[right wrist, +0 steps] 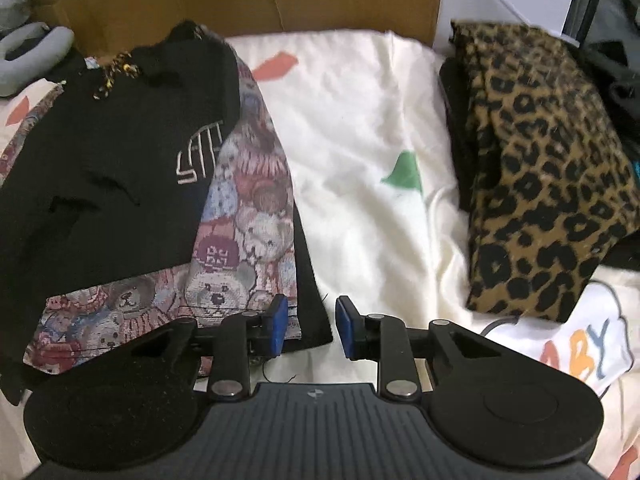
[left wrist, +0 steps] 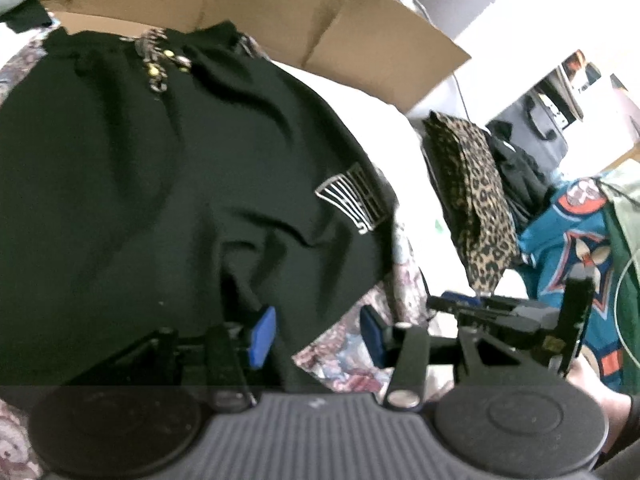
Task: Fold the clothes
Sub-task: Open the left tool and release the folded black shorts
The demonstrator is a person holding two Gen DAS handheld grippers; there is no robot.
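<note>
A black garment (left wrist: pixel 140 180) with a white flag emblem (left wrist: pixel 352 200) lies spread over a teddy-bear print garment (right wrist: pixel 240 220) on the bed. In the right wrist view the black garment (right wrist: pixel 100 160) covers the left part of the bear print. My left gripper (left wrist: pixel 316 336) hovers at the black garment's near edge, jaws apart, with cloth below them and not pinched. My right gripper (right wrist: pixel 312 326) is open over the bear garment's near right corner, where its black lining (right wrist: pixel 316 312) lies between the pads unpressed. The left wrist view also shows the right gripper (left wrist: pixel 460 300) just to the right.
A folded leopard-print piece (right wrist: pixel 540 180) sits to the right on the cream sheet (right wrist: pixel 360 120). An open cardboard box (left wrist: pixel 280 8) stands behind the garments. A teal jersey (left wrist: pixel 568 232) and dark clothes pile up at far right. A grey cushion (right wrist: pixel 28 52) lies far left.
</note>
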